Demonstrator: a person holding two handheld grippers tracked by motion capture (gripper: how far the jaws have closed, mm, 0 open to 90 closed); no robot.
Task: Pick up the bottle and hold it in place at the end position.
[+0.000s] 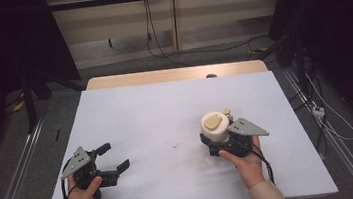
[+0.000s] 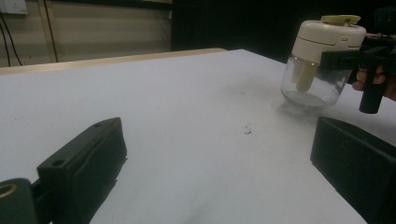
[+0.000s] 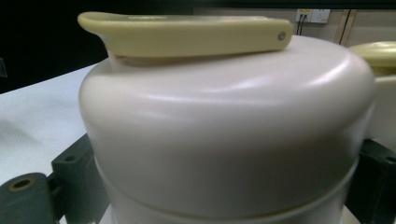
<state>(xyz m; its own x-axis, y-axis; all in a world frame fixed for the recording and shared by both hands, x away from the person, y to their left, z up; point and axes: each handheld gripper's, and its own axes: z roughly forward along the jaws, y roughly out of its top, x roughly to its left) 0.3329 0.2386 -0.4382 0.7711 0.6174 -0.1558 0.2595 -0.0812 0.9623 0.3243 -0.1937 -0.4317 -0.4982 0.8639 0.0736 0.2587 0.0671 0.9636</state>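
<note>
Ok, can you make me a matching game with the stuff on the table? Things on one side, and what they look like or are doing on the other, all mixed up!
Things:
1. left gripper
2. right gripper
3. jar lid
4. jar's lower part

Descriptions:
A. clear glass
B. cream with a yellowish flap on top
C. jaws wide apart, holding nothing
D. jaws closed around the jar

Pairs: 1-C, 2-D, 3-B, 4-A
</note>
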